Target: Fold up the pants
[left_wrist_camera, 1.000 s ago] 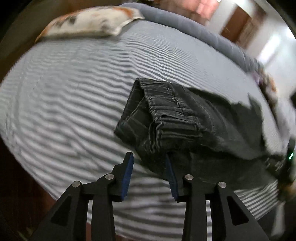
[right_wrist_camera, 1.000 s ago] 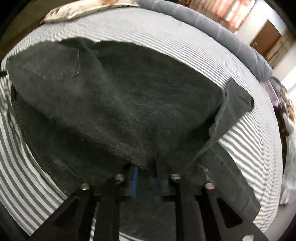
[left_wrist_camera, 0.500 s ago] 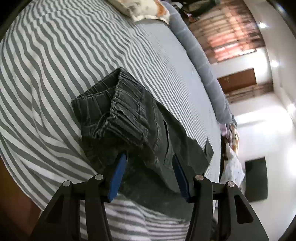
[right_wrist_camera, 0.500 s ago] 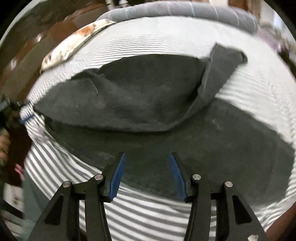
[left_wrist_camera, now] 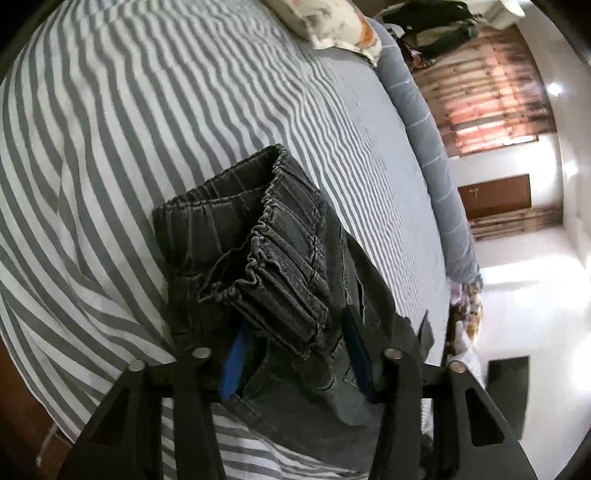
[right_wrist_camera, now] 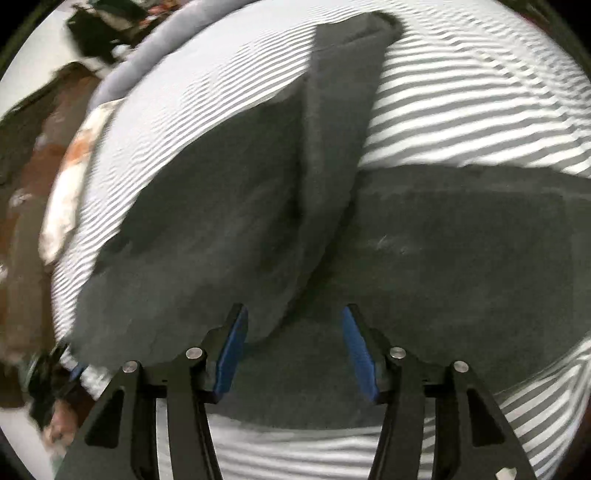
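Note:
Dark grey pants [left_wrist_camera: 280, 236] lie on the striped bed sheet [left_wrist_camera: 147, 110], the elastic waistband end bunched and folded over. My left gripper [left_wrist_camera: 295, 321] straddles the top waistband layer and its jaws are closing; the blue pads [left_wrist_camera: 232, 358] sit on either side of the fabric, without a clear squeeze. In the right wrist view the pants [right_wrist_camera: 461, 251] spread wide, with one leg end [right_wrist_camera: 332, 147] folded back across them. My right gripper [right_wrist_camera: 293, 310] hovers over that fabric with its jaws opening and nothing pinched between the pads.
A patterned pillow [left_wrist_camera: 325, 22] and a long grey bolster [left_wrist_camera: 424, 129] lie along the far side of the bed. The pillow [right_wrist_camera: 70, 184] shows blurred in the right wrist view. Beyond the bed are a tiled floor and a wooden door [left_wrist_camera: 495, 195].
My left gripper rolled and pushed in, so its jaws now straddle the waistband. My right gripper let go of the fabric it pinched, opened, rolled and slid across the pants.

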Demonstrator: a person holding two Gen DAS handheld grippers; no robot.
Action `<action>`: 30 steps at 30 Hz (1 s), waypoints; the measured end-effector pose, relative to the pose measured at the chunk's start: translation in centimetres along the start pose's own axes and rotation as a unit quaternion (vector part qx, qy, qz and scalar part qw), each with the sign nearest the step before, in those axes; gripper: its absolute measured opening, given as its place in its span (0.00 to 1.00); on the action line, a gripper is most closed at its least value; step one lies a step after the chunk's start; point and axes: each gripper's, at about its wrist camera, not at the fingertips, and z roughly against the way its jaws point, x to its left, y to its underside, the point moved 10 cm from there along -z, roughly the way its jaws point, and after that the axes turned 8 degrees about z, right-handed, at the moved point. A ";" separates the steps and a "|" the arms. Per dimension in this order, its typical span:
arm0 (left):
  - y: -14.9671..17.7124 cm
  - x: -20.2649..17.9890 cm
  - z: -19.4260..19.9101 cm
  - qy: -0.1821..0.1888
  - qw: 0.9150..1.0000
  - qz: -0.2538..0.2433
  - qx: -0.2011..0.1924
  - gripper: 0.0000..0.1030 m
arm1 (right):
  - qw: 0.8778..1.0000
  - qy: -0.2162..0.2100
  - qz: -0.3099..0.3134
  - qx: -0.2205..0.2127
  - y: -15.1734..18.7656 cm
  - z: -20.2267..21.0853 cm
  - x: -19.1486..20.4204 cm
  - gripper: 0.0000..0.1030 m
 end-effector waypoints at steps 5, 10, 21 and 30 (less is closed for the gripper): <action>-0.3 -0.6 -0.1 -0.003 0.999 -0.031 -0.010 0.26 | 0.999 0.041 -0.011 0.009 -2.8 -2.2 -0.6 0.26; -0.7 -1.4 -0.3 -0.006 0.998 -0.059 -0.018 0.23 | 0.998 0.059 -0.016 0.003 -4.3 -2.7 -0.8 0.05; -2.0 -3.8 1.1 0.010 0.989 -0.141 -0.044 0.21 | 0.996 0.064 0.004 -0.054 -1.8 2.3 0.4 0.03; -2.7 -4.7 2.4 0.012 0.971 -0.229 -0.064 0.21 | 0.998 0.049 0.015 -0.041 4.2 3.0 0.9 0.03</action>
